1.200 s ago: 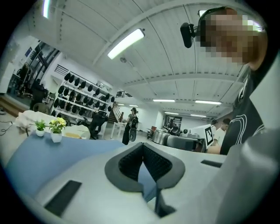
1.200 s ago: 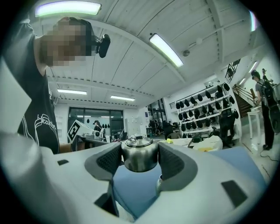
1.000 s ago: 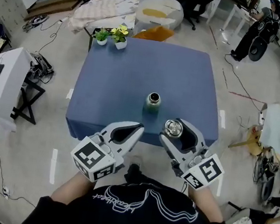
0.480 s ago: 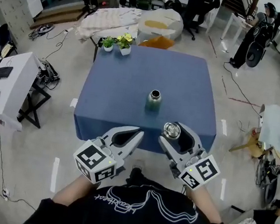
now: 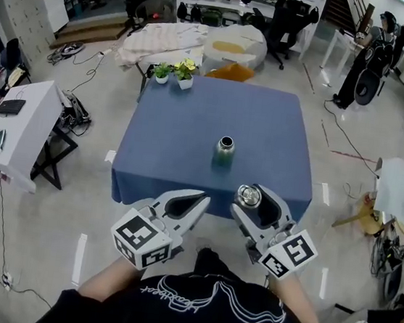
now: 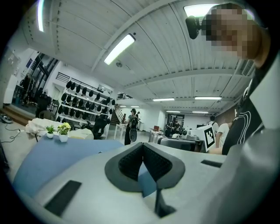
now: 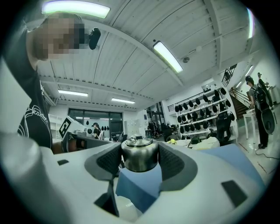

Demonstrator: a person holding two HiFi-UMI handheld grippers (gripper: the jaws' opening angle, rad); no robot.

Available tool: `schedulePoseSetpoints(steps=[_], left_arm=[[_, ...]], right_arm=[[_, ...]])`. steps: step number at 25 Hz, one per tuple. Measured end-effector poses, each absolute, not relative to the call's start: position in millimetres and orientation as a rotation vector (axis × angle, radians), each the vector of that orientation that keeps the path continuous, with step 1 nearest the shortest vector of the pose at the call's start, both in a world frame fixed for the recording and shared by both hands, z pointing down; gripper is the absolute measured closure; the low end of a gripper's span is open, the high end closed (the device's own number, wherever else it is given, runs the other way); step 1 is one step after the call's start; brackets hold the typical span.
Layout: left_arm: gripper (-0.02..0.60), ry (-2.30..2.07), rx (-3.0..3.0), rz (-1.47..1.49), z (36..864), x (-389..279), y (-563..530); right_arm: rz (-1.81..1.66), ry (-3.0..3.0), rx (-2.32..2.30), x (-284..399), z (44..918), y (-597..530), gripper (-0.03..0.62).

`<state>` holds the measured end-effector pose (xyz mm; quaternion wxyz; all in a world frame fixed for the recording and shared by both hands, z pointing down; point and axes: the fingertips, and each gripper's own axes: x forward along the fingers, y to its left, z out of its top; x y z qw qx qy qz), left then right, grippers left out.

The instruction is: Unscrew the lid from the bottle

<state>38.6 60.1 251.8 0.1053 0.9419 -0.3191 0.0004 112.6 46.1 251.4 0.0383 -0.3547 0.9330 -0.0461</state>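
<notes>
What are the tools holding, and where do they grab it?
The right tool pinches the lid by its round sides. The left tool is shut, empty.

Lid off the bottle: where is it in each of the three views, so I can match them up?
Head view: lower centre-right, lid gripped in the right hand-held gripper.
Left gripper view: not in it.
Right gripper view: centre, lid between the jaws.
Shared landmark: the blue table.
</notes>
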Motion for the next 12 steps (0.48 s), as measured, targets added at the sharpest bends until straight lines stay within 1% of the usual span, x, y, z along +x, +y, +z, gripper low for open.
schedulePoseSetpoints(steps=[12], left_arm=[[0.577, -0.942, 2.809, 0.019, 245, 56, 39]], right_arm=[[-0.117, 2.836, -1.107, 134, 244, 26, 0.327]])
